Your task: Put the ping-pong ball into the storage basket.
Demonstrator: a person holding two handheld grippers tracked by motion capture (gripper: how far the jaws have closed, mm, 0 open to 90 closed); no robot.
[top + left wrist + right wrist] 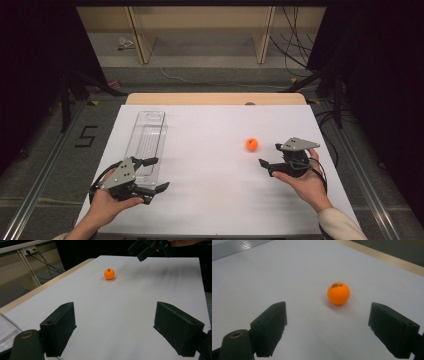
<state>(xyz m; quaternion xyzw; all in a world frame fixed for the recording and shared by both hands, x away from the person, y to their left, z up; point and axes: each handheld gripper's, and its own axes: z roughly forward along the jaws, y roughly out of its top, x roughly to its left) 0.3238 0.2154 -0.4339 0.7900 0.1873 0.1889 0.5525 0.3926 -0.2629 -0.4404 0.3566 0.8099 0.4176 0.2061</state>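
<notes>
Orange and glossy, the small round plastic ball (251,144) sits on the white worktop (210,200), just beside the right tongs (270,156) and well apart from the left tongs (155,175). Both tongs stand wide open and hold nothing. In the right gripper view the ball (338,293) lies ahead of the jaws, a dark printed mark on it too small to read. The long clear plastic tray (147,142) lies at the worktop's left side, its near end hidden behind the left tongs.
</notes>
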